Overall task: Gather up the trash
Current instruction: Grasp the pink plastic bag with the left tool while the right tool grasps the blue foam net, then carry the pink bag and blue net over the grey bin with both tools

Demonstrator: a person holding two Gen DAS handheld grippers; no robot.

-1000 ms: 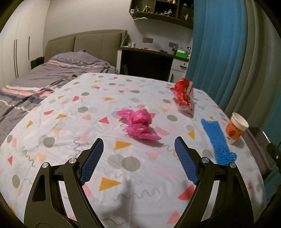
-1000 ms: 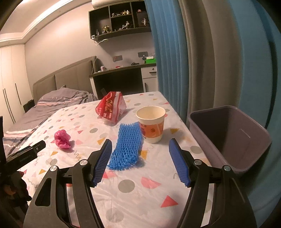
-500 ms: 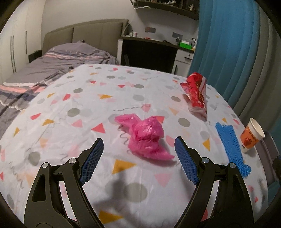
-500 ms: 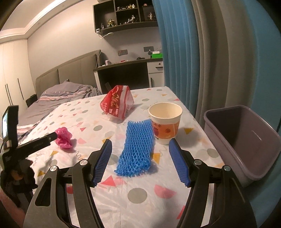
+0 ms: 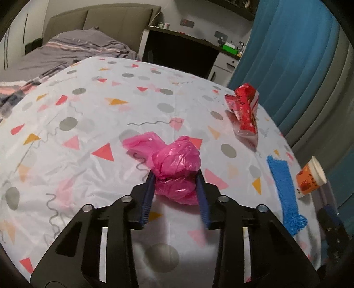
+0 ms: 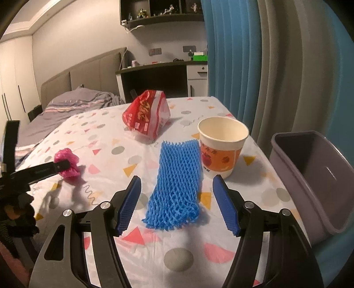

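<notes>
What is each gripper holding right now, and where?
Left gripper is closing on the pink plastic bag, at its near lower end. Right gripper holds nothing.

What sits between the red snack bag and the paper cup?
Only bare tablecloth between the red snack bag and the paper cup, per the right wrist view.

Patterned tablecloth (image 5: 88, 124); grey bed (image 6: 73, 106); dark desk (image 6: 154, 77); blue curtain (image 6: 232, 55).

The left gripper (image 5: 176, 177) hides the near part of the pink bag (image 5: 174, 159) as its jaws close on it. The bin (image 6: 314, 177) is cut off at the right edge of the right wrist view. Print on the cup (image 6: 221, 152) is too small to read. Shelf figures (image 6: 166, 10) are too small to tell.
</notes>
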